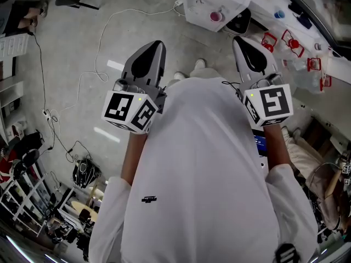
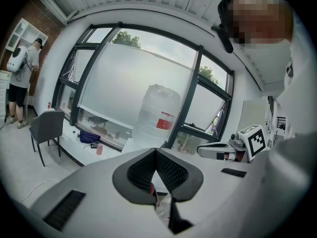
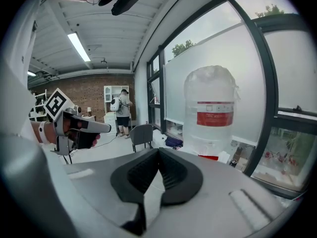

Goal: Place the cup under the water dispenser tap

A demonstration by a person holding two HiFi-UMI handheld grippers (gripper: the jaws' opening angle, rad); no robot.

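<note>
Concrete floor (image 1: 66, 43) all around, workshop-type room with big windows, and the person is standing back from the dispenser.

So, the left gripper (image 2: 156, 151): pads pressed together at the tip, nothing between them. The right gripper (image 3: 158, 150) is the same, closed up and empty. Both are held in close to the person's chest, pointing forward at the big water bottle (image 3: 210, 108) that sits on top of the white water dispenser (image 1: 200, 7). Well ahead of the jaws, at the dispenser's front edge, there's a small pink round thing that I take to be the cup (image 1: 215, 16). I can't tell from the head view whether it's under the tap or just beside it, it's too small.

What I'd worry about:

- **Going in closed.** A light little cup at the front edge would get shoved or tipped by a closed tip, maybe right off the edge. Whichever gripper goes needs to open up before it gets near.
- **The cable.** A cable (image 1: 98, 53) loops over the floor to the left of the path to the dispenser. With eyes on the cup, it's easy to catch a foot on it.
- **Lining up.** If the cup lands off-centre under the tap, the water misses it. No view shows the tap right now, so lining up is guesswork until closer in.
</note>
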